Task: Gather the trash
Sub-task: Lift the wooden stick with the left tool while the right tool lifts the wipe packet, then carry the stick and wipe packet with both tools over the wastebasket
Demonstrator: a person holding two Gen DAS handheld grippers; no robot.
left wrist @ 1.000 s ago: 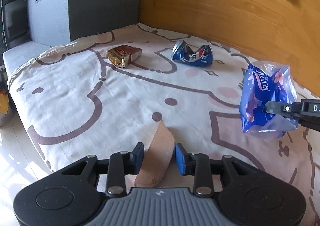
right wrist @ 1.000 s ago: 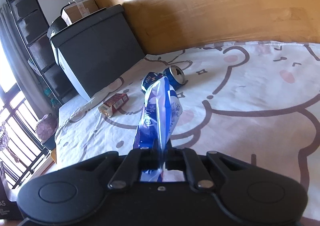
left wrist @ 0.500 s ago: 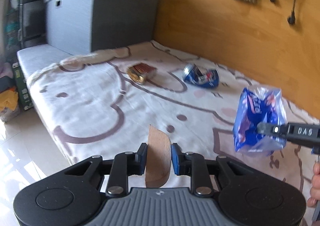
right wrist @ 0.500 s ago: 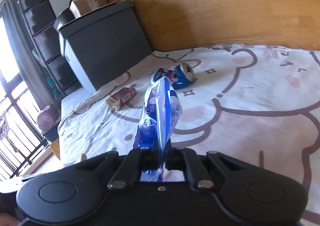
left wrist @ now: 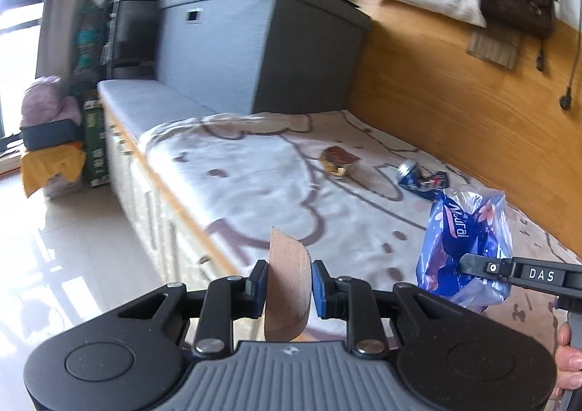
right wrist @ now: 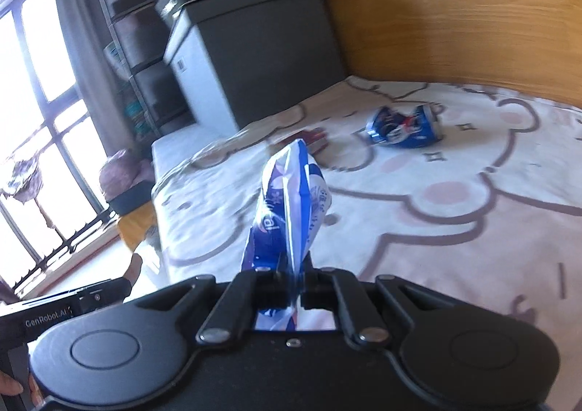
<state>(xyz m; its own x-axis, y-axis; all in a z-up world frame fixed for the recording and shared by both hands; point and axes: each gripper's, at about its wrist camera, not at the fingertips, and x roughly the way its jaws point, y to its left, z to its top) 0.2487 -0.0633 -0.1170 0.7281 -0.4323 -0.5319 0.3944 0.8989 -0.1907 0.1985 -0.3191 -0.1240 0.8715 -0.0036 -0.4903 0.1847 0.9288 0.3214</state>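
Your left gripper pinches the stiff, light cardboard strip; your right gripper clamps the flimsy blue wrapper by its edge.

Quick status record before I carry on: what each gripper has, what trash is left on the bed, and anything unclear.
left gripper: shut on curved brown cardboard piece; jaws closed further on it over the last second
right gripper: shut on blue plastic wrapper
left on bed: crushed blue can; small red and gold box
surface: cartoon-print bedspread
unclear: no trash bin in either view
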